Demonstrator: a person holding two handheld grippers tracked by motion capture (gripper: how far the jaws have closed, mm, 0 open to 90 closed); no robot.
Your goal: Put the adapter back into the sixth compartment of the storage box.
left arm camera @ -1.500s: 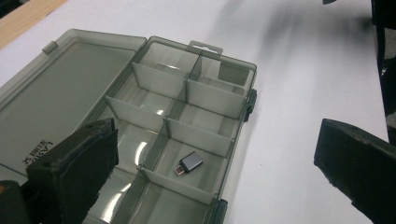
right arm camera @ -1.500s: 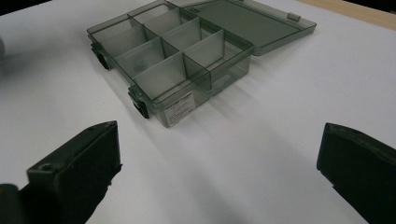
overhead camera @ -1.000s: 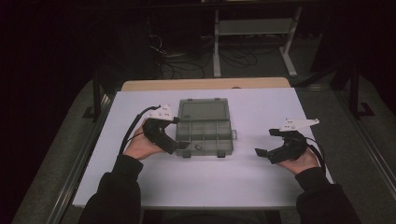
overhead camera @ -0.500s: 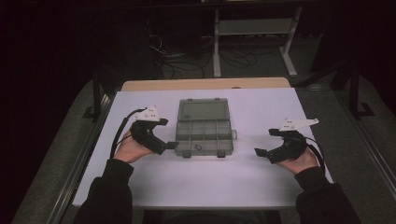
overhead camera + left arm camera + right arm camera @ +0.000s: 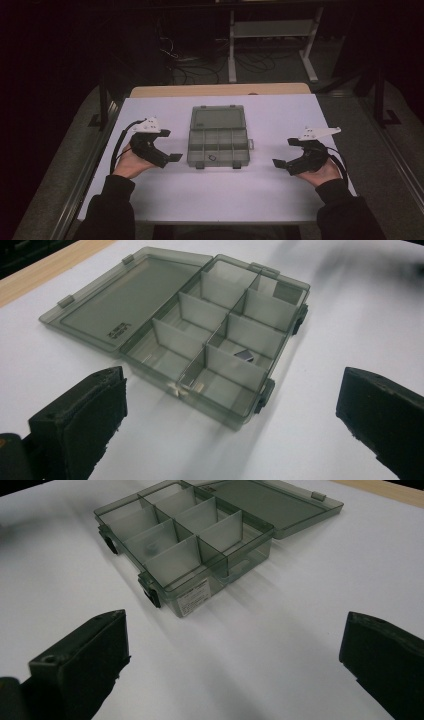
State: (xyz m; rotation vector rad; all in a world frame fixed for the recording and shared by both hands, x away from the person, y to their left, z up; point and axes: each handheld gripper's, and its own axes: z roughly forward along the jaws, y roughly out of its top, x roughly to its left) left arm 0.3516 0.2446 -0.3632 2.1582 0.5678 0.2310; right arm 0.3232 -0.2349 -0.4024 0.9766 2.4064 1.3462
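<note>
High view: open organizer box [image 5: 218,135] between left gripper [image 5: 167,145], right gripper [image 5: 283,152]; jaws released, apart.

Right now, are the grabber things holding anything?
No, nothing is held. The left gripper and right gripper are both open, apart from the open compartment box on the table.

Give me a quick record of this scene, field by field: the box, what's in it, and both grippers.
Surface: white table top
Box: grey see-through organizer box, lid open and lying flat on the far side
Compartments: eight, in two rows of four
Contents: one small dark piece in a near-row compartment
Left gripper: jaws open, left of the box, apart from it
Right gripper: jaws open, right of the box, apart from it
</note>
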